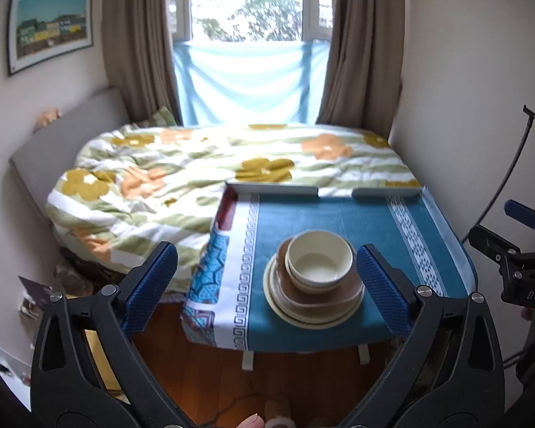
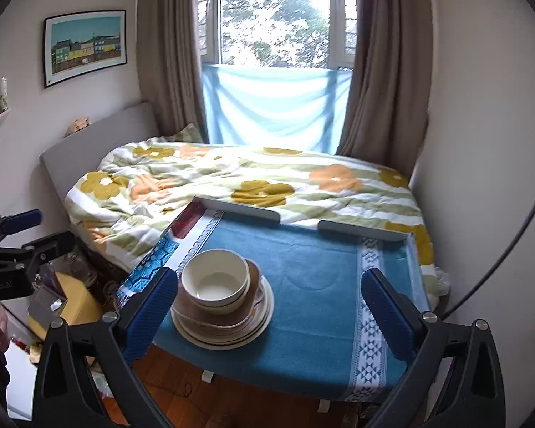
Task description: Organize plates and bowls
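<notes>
1. On the small table draped in a teal-blue cloth (image 1: 339, 221), lower centre of the left wrist view, sits one stack of crockery.
2. Stack, bottom to top: cream round plates (image 1: 303, 315), a brown plate (image 1: 339, 290), two nested cream bowls (image 1: 319, 260), the upper one empty.
3. Right wrist view shows the same stack at lower left of centre: cream plates (image 2: 224, 339), brown plate (image 2: 214, 312), bowls (image 2: 215, 280). It stands near the cloth's front-left edge.
4. Left gripper (image 1: 265, 285): black frame, blue ribbed pads, jaws spread wide and released. Nothing is between the pads; the stack appears in the gap but lies well beyond them.
5. Right gripper (image 2: 269, 317): same build, jaws likewise spread wide, gripping nothing. Its left pad overlaps the stack's edge in the frame; contact cannot be told, though it looks apart.
6. Each gripper shows in the other's view: the right at the right edge of the left wrist frame, the left at the left edge of the right wrist frame.
7. Cloth's patterned white border (image 2: 369, 324) runs down the right side of the right wrist view.
8. Behind the table, a bed with a floral duvet in yellow, orange and green (image 1: 196, 171) fills mid-frame.
9. Upper centre: a bright window (image 2: 274, 18) between brown curtains (image 2: 167, 53).
10. Upper left: a framed picture of coloured houses (image 1: 50, 28).
</notes>
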